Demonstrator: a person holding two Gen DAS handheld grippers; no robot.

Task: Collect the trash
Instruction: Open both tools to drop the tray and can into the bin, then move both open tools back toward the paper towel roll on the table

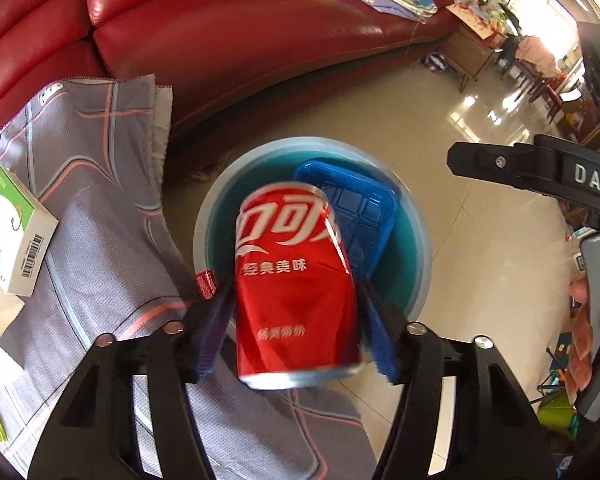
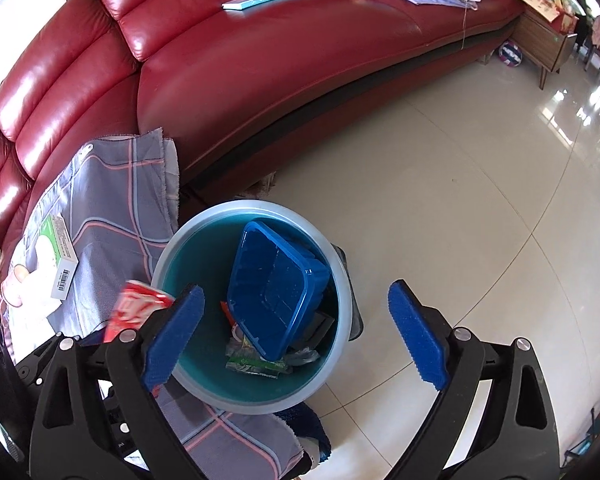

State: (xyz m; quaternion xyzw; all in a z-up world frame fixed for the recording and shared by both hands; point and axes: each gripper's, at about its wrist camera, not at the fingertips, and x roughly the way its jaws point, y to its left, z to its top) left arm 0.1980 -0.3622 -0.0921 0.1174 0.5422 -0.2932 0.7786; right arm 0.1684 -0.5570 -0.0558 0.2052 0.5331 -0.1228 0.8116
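A dented red cola can (image 1: 296, 280) stands upright between the blue pads of my left gripper (image 1: 294, 284), right over the bin (image 1: 204, 216). The can looks smeared while the fingers (image 1: 216, 320) are sharp, and a thin gap shows at the right pad, so the jaws stand open around it. The bin (image 2: 168, 248) has a grey rim and a teal inside. It holds a blue plastic tray (image 2: 276, 288) and crumpled wrappers (image 2: 252, 360). My right gripper (image 2: 296, 292) hangs wide open and empty above the bin. The can (image 2: 136, 308) shows at its left.
A red leather sofa (image 2: 240, 92) curves behind the bin. A grey patterned cloth (image 1: 100, 240) covers the surface to the left, with a green and white box (image 1: 12, 236) on it. Glossy tiled floor (image 2: 460, 200) lies to the right. A person's fingers (image 1: 580, 292) show at the right edge.
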